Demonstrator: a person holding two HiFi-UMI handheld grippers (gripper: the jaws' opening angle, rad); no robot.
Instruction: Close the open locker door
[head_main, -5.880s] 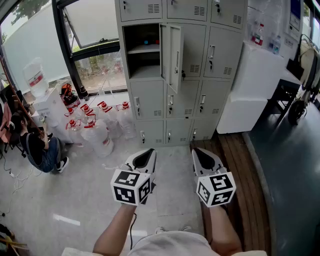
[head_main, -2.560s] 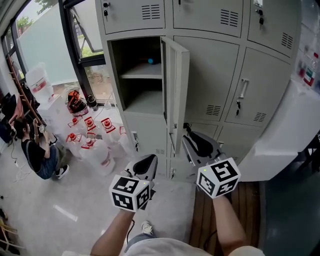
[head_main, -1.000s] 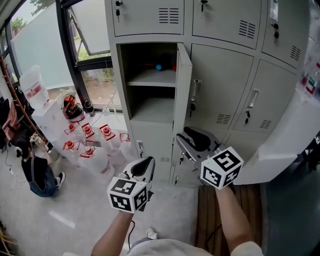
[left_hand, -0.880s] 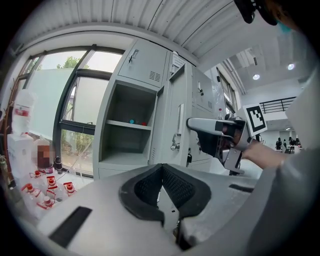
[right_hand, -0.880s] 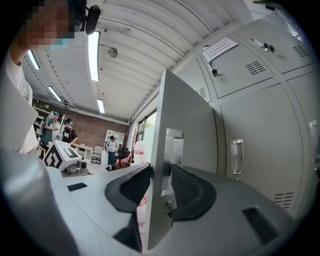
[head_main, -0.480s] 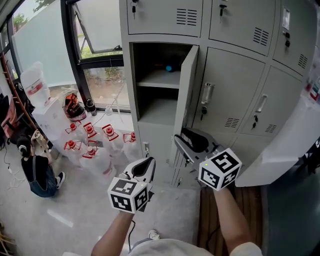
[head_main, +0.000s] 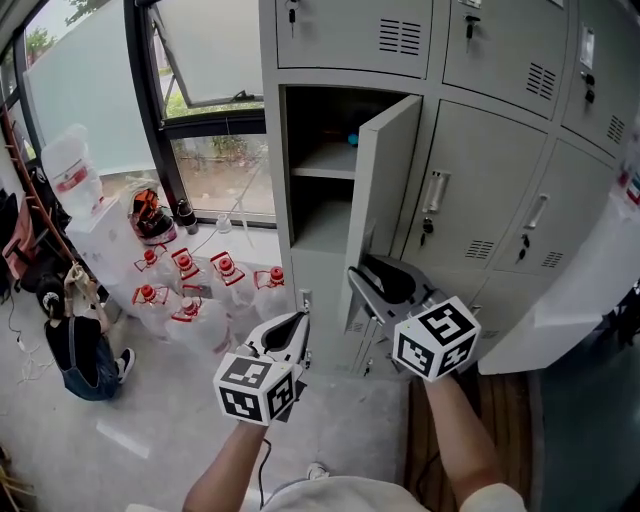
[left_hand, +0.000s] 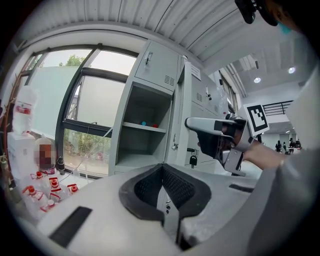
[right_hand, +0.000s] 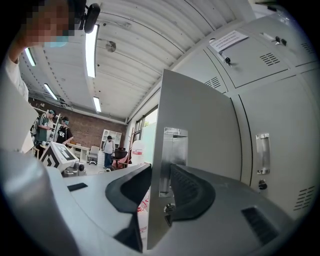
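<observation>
**Head view.** Locker door (head_main: 386, 190): grey metal, partly open, hinged at its right. Its free edge stands in the mouth of the right tool (head_main: 372, 282). The left tool (head_main: 291, 326) sits lower left, apart from the door.

**Left gripper view.** Left tool (left_hand: 162, 167): clenched and empty. The door (left_hand: 178, 115) is ahead and seen edge-on, beside the open compartment (left_hand: 142, 140).

**Right gripper view.** Right tool (right_hand: 159, 176): released, its jaws just been closing. They straddle the door's (right_hand: 200, 110) edge without clamping it. A metal latch plate (right_hand: 173, 150) sits by the right-hand jaw.
</observation>
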